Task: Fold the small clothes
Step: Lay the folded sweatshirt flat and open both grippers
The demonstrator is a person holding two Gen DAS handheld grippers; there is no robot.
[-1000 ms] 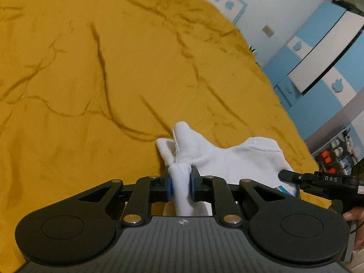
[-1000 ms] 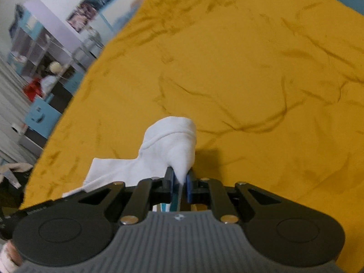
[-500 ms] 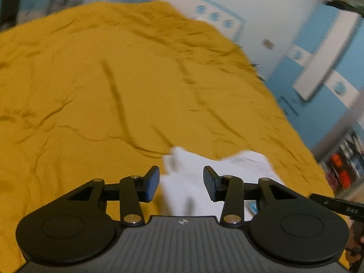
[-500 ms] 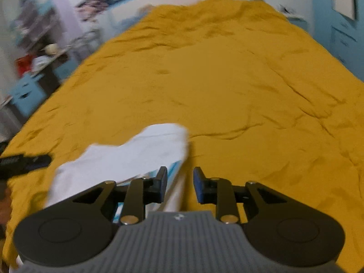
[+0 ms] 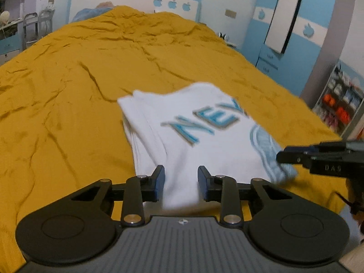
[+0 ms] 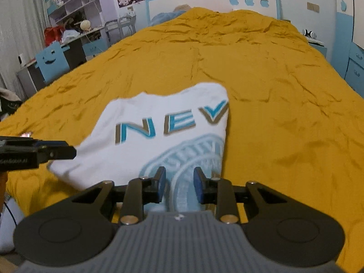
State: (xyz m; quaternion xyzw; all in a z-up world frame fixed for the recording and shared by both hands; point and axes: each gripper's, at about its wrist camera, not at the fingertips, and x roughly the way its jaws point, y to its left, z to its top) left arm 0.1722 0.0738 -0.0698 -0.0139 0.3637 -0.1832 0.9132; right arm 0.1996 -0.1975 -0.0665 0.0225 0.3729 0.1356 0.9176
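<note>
A small white shirt (image 5: 182,136) with blue letters and a pale blue round print lies folded flat on the yellow bedspread (image 5: 68,91). It also shows in the right wrist view (image 6: 159,132). My left gripper (image 5: 181,183) is open and empty, just above the shirt's near edge. My right gripper (image 6: 179,183) is open and empty over the round print at the shirt's near edge. The right gripper's tip (image 5: 318,157) shows at the right of the left wrist view; the left gripper's tip (image 6: 38,153) shows at the left of the right wrist view.
The yellow bedspread (image 6: 284,91) covers the whole bed up to the headboard (image 6: 204,2). A blue wardrobe (image 5: 284,22) stands to the right of the bed. A desk and shelves (image 6: 68,29) stand to the left.
Both grippers let go of the white shirt, opened and drew back toward the near edge. The shirt dropped from a held-up bunch to lying flat with its print up.
</note>
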